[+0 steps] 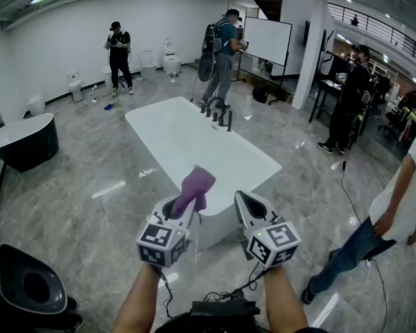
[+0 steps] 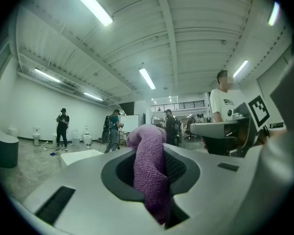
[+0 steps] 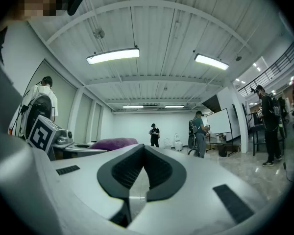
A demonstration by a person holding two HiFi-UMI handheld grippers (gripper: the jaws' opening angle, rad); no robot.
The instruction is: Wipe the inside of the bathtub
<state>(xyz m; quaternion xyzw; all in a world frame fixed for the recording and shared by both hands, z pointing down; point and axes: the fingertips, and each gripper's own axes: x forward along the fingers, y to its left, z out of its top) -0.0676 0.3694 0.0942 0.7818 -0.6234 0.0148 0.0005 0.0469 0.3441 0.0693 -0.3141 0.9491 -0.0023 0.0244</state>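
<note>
Cloth gripped, bathtub ahead
The left gripper (image 1: 182,212) has its jaws clamped on a purple cloth (image 1: 195,188), and the right gripper (image 1: 247,205) has its jaws pressed together, empty. The white bathtub (image 1: 168,134) lies just beyond both.

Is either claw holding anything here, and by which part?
The left claw grips the purple cloth by its lower part; the rest sticks up. The right claw is shut, empty.

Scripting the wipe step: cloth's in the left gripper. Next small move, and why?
Probably lower the left gripper forward into the bathtub: its jaws are shut on the purple cloth, which is held in the air, touching no tub surface yet.
</note>
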